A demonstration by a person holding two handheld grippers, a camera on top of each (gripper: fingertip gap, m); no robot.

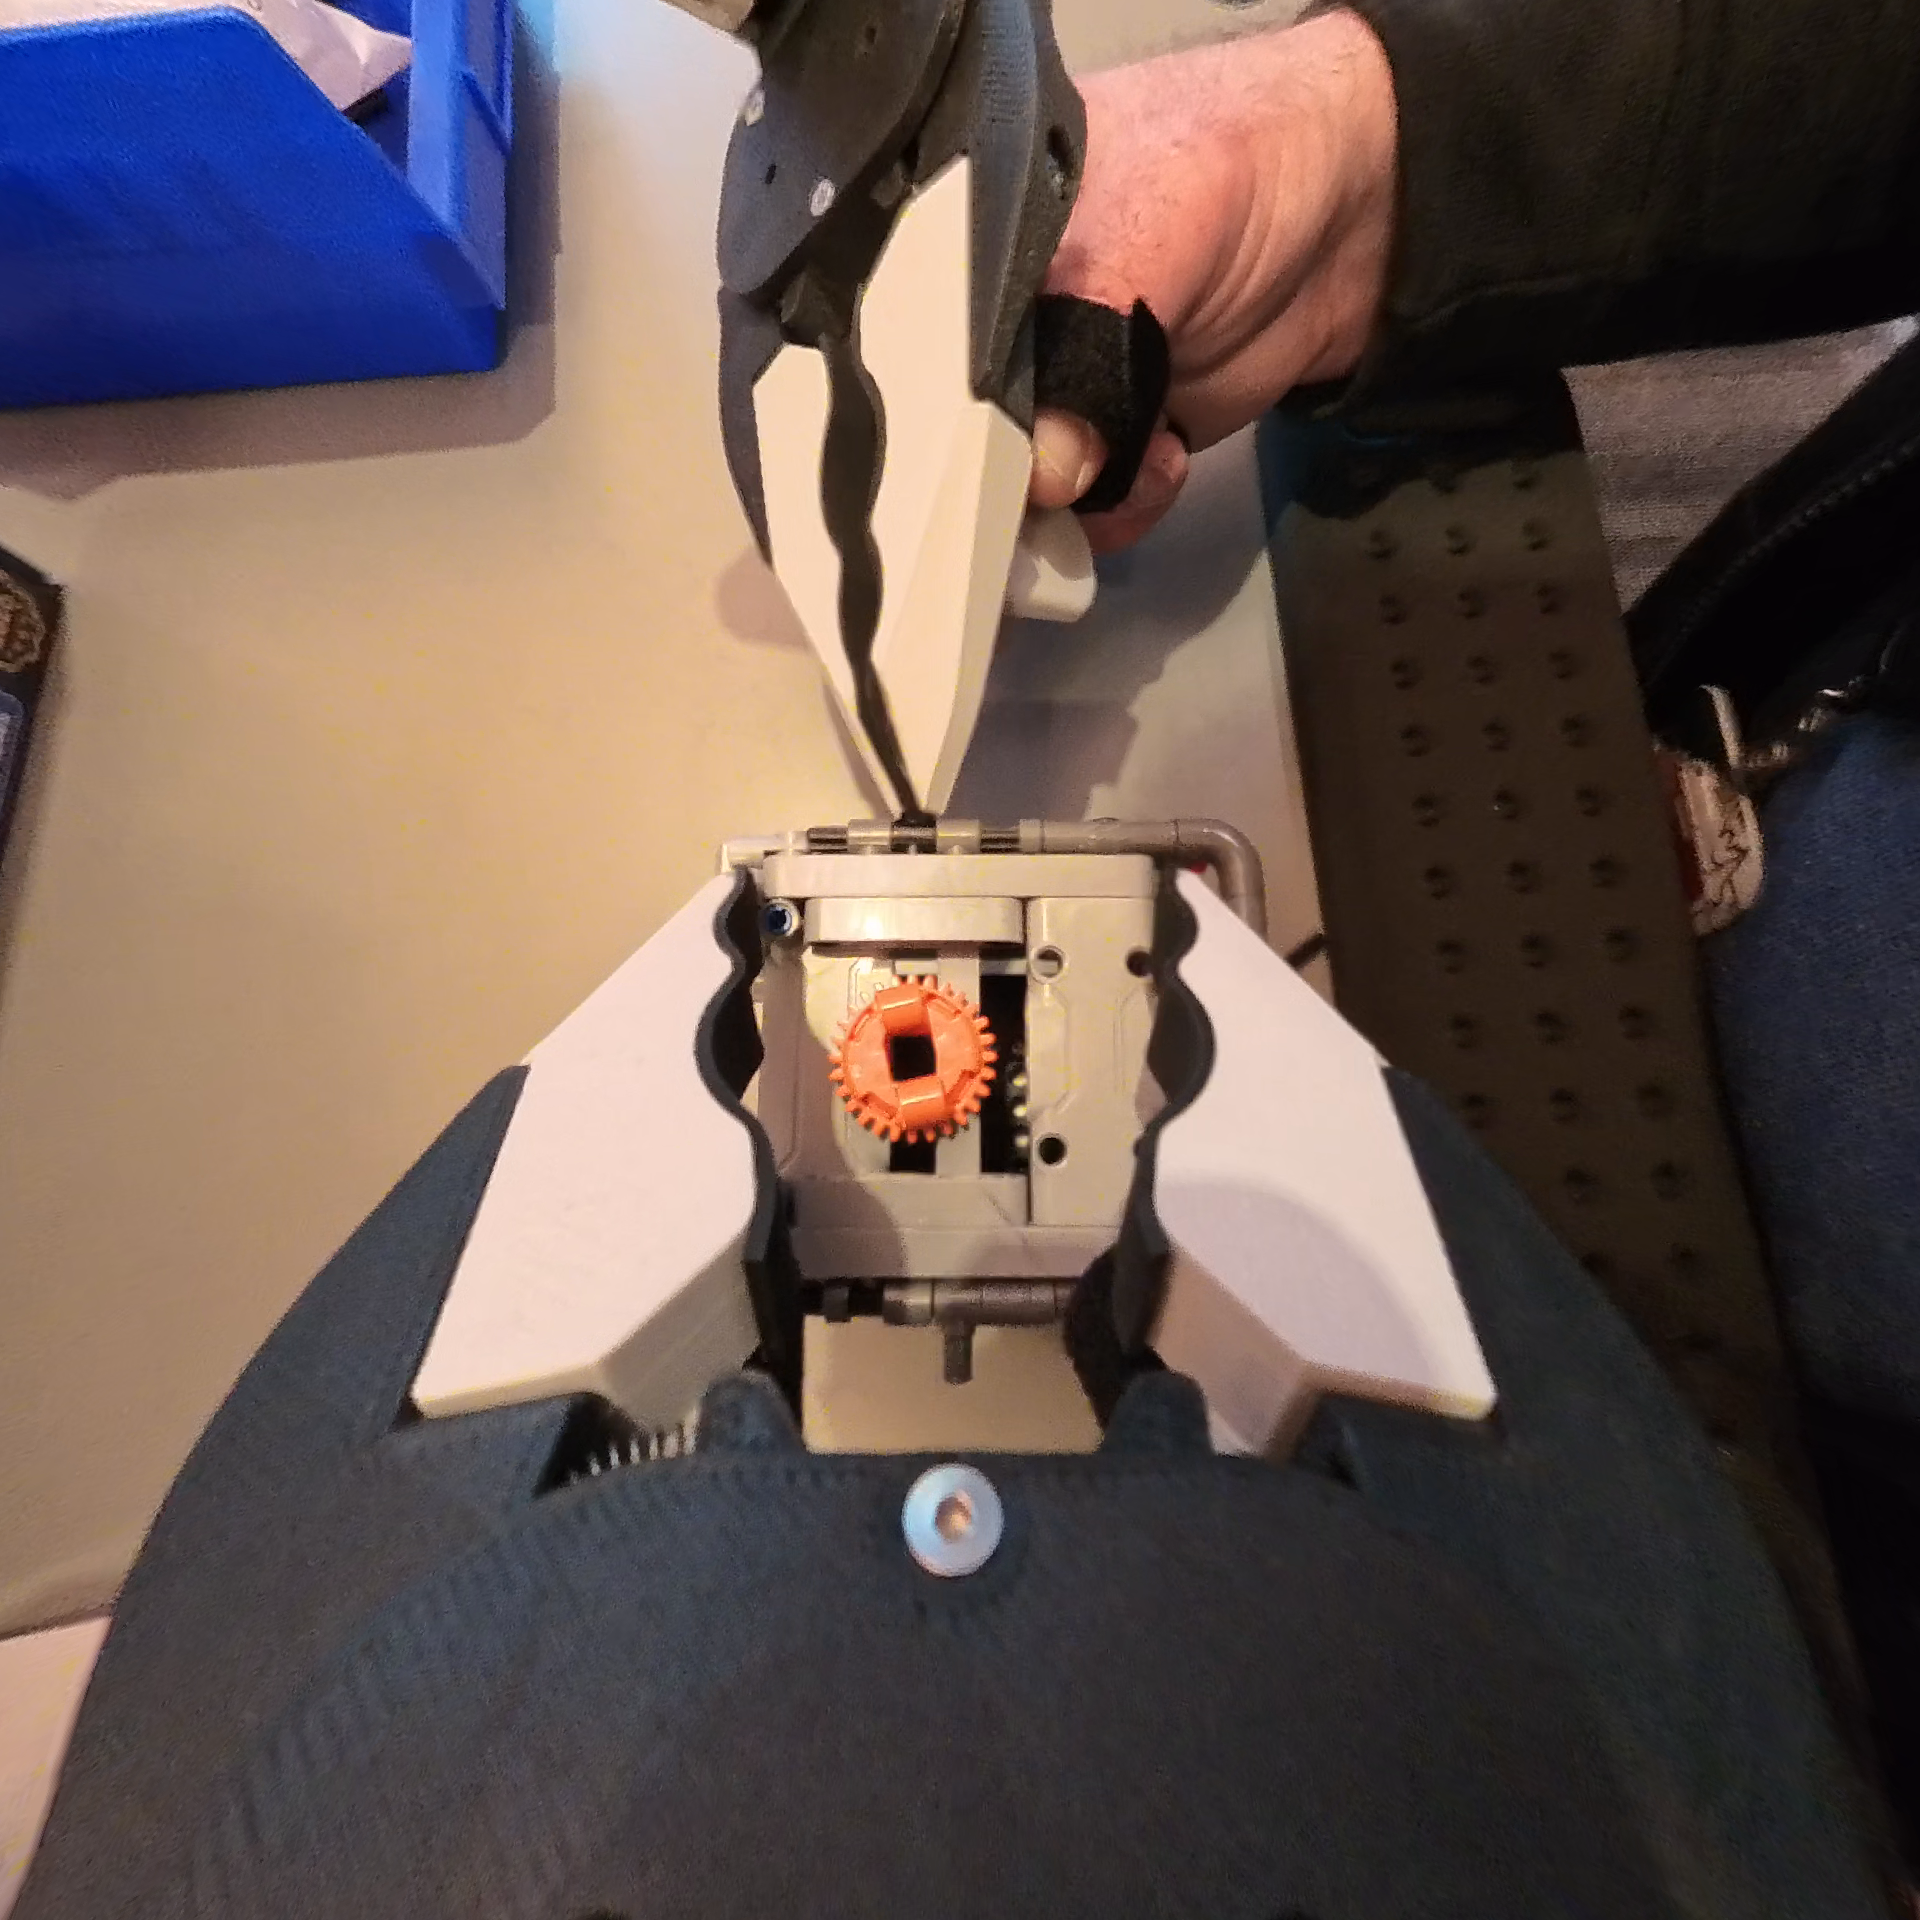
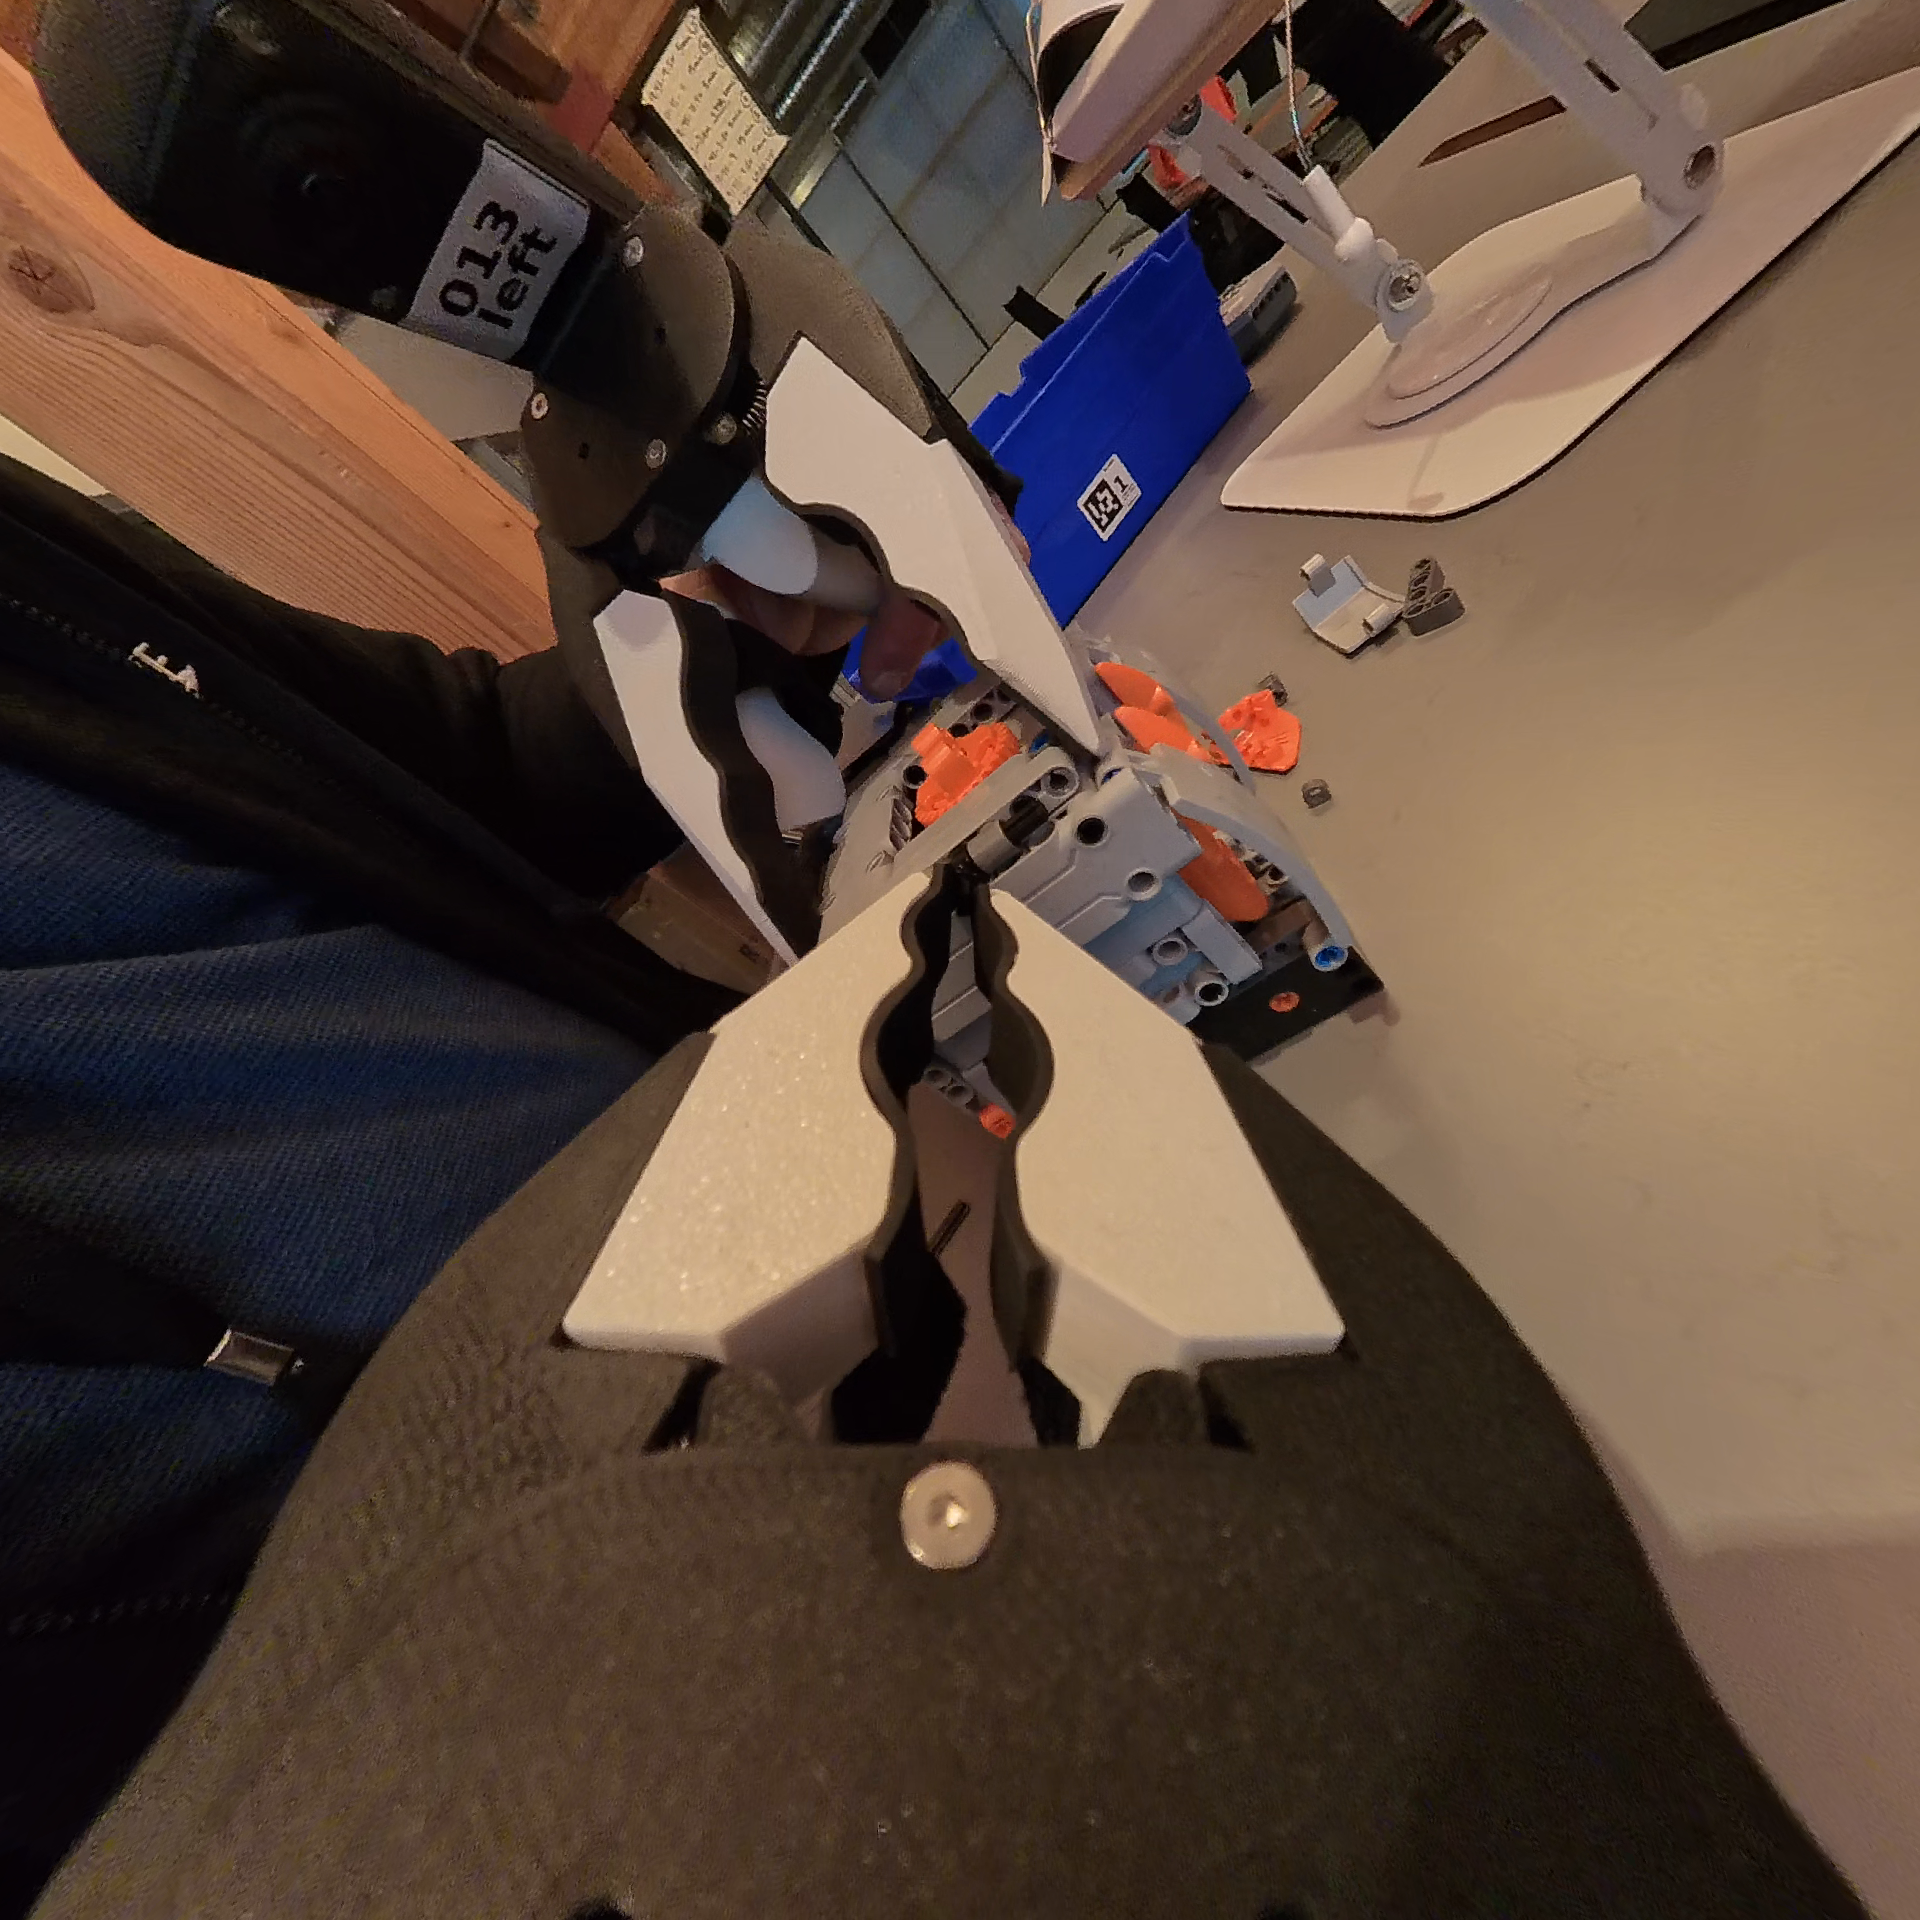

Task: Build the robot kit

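Our left gripper (image 1: 951, 1049) grasps the grey block model (image 1: 956, 1081); our right gripper (image 1: 914, 810), pointing opposite, pinches its top rod (image 1: 997, 834).

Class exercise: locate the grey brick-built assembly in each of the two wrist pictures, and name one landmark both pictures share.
Left wrist view: grey assembly at centre, clamped between the left tool's fingers.
Right wrist view: just above centre, beyond the right tool.
Shared landmark: blue bin, upper left and upper middle.

I see a white printed label (image 2: 497, 268) on the left claw's black body, a square code sticker (image 2: 1110, 499) on the blue bin (image 2: 1132, 416), and a handwritten sheet (image 2: 717, 114) far behind.
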